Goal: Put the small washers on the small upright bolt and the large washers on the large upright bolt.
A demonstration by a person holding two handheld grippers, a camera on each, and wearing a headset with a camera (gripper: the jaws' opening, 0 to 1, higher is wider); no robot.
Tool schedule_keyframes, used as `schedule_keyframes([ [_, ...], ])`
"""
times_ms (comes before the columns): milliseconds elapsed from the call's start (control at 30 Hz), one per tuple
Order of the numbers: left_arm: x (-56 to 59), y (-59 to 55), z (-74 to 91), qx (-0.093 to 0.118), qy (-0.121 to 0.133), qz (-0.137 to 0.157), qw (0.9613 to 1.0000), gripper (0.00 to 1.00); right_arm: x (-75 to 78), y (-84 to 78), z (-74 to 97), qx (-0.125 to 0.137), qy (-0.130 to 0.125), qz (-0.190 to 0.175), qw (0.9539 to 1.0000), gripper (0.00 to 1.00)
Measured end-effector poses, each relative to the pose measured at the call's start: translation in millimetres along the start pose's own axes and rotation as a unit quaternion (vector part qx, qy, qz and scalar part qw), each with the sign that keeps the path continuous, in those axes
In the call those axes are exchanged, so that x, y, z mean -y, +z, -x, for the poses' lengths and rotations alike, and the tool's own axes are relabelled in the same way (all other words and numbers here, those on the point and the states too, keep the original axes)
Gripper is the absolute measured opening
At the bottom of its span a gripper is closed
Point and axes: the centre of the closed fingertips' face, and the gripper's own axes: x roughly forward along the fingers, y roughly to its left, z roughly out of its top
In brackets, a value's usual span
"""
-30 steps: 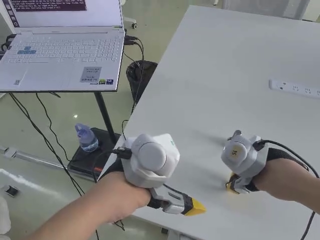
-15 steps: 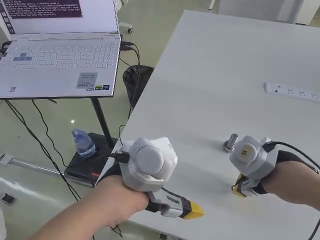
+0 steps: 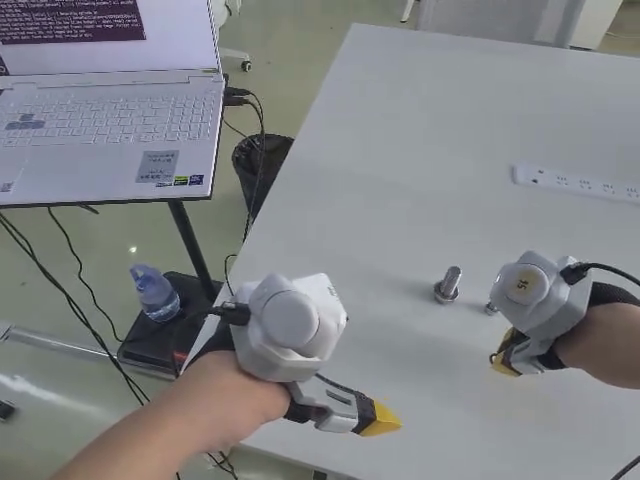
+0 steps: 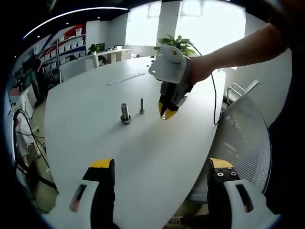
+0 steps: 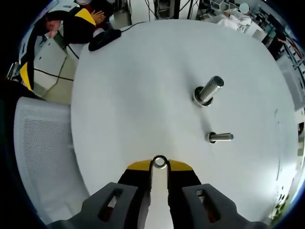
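Observation:
The large upright bolt (image 3: 448, 285) stands on the white table (image 3: 420, 150), with the small upright bolt (image 3: 491, 306) just to its right, partly behind my right gripper (image 3: 505, 362). In the right gripper view my right gripper (image 5: 159, 168) is shut on a metal washer (image 5: 159, 162), held up off the table short of the large bolt (image 5: 208, 90) and the small bolt (image 5: 219, 137). My left gripper (image 4: 162, 171) is open and holds nothing; it hangs at the table's near edge (image 3: 375, 420). Ahead of it are the large bolt (image 4: 125, 113), the small bolt (image 4: 141, 106) and the right gripper (image 4: 167, 110).
A white power strip (image 3: 575, 182) lies at the far right of the table. To the left, past the table's edge, are a laptop (image 3: 100, 110) on a stand and a water bottle (image 3: 150, 292) on the floor. A mesh chair (image 4: 243, 129) stands by the near edge.
My right gripper has moved to the right, uncovering the large bolt and then the small one. The left gripper has stayed about where it was. The head camera has shifted.

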Motion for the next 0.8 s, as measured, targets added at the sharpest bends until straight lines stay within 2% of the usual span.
schedule_keyframes([
  [300, 1.3, -1.1, -1.2, -0.005, -0.001, 0.001, 1.0, 0.79, 18.0, -4.2, 15.6, 0.003, -0.018, -0.01, 0.9998, 0.11],
  [533, 1.3, -0.8, -2.8, -0.006, -0.001, 0.002, 1.0, 0.79, 34.6, 1.6, 25.7, 0.012, -0.03, -0.018, 0.9993, 0.11],
  [800, -5.1, 2.2, -2.9, -0.006, 0.001, 0.001, 1.0, 0.79, 50.3, 10.8, 29.7, 0.019, -0.042, -0.022, 0.9987, 0.11],
])
